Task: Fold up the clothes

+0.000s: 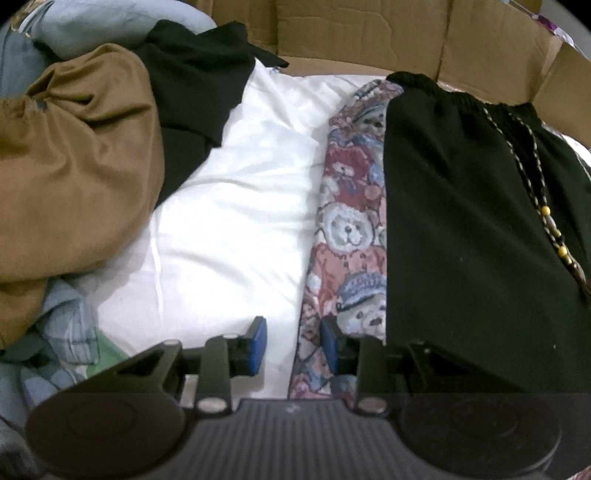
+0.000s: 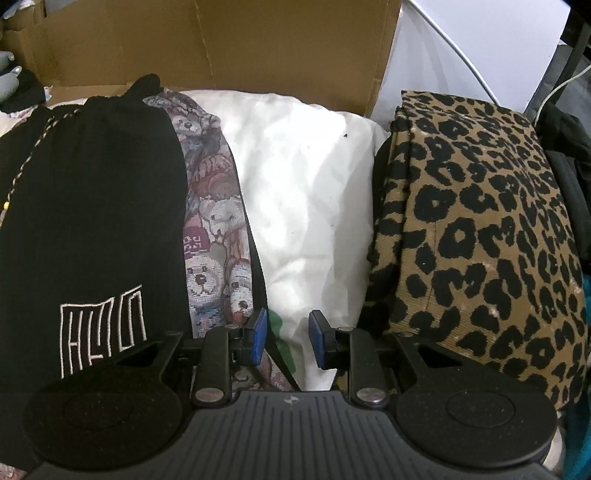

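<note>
Brown cardboard box wall [image 1: 369, 33] behind white pillow [image 1: 236, 206]

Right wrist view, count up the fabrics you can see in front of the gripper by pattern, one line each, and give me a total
Black garment with drawstring and white embroidery: 1
Teddy-bear print fabric: 1
White sheet: 1
Leopard print fabric: 1
Total: 4

black tool [image 1: 293, 343] with blue pads [image 1: 258, 341]

Our left gripper [image 1: 293, 343]: tilted steeply downward, blue pads [image 1: 258, 341] set partly apart, nothing clamped between them. Our right gripper [image 2: 286, 338]: likewise pitched steeply down, blue pads [image 2: 317, 338] partly apart, gap empty of any grip.
</note>
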Tool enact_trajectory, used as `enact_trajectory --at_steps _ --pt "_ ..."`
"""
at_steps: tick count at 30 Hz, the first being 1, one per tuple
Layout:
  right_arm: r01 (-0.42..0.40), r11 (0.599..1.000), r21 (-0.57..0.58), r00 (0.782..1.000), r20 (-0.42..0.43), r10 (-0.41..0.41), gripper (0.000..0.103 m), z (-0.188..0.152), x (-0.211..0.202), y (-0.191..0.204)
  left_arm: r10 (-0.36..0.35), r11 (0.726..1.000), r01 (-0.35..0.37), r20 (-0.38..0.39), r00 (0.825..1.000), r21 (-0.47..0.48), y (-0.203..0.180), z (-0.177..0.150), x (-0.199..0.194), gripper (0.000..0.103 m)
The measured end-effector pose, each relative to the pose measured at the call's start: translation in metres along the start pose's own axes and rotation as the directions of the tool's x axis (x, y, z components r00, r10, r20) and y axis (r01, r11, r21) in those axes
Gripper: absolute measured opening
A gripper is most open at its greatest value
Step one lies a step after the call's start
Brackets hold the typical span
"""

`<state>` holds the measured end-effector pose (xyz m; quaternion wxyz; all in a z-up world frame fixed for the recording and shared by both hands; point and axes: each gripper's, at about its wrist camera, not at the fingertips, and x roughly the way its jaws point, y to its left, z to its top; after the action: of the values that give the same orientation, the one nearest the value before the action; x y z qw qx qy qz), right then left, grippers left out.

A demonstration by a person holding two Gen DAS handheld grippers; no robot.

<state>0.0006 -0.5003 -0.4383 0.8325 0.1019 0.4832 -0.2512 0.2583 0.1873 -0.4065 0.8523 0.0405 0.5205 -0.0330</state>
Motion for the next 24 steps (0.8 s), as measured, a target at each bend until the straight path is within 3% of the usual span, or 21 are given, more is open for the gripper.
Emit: enact_trajectory --at_steps 6,16,20,24 --pt "-0.005 1.000 -0.005 0.999 0.035 0.005 0.032 0.008 -0.009 0.000 -0.009 1.000 0.009 -0.006 1.000 -0.003 0.000 -0.004 -0.002 0.034" --pt "0.007 0.999 -0.033 1.000 -0.010 -0.007 0.032 0.000 0.006 0.008 -0.030 0.999 0.030 -0.028 0.999 -0.020 -0.004 -0.008 -0.001 0.018" --pt "0.001 0.999 -0.038 1.000 0.027 0.000 0.032 0.007 -0.007 0.008 -0.031 0.999 0.031 -0.023 0.999 -0.019 -0.005 -0.010 -0.002 0.017" --pt "-0.022 0.999 -0.038 1.000 0.000 0.022 0.032 0.006 0.001 0.011 -0.024 1.000 0.024 -0.018 1.000 -0.008 -0.007 -0.011 -0.002 0.017"
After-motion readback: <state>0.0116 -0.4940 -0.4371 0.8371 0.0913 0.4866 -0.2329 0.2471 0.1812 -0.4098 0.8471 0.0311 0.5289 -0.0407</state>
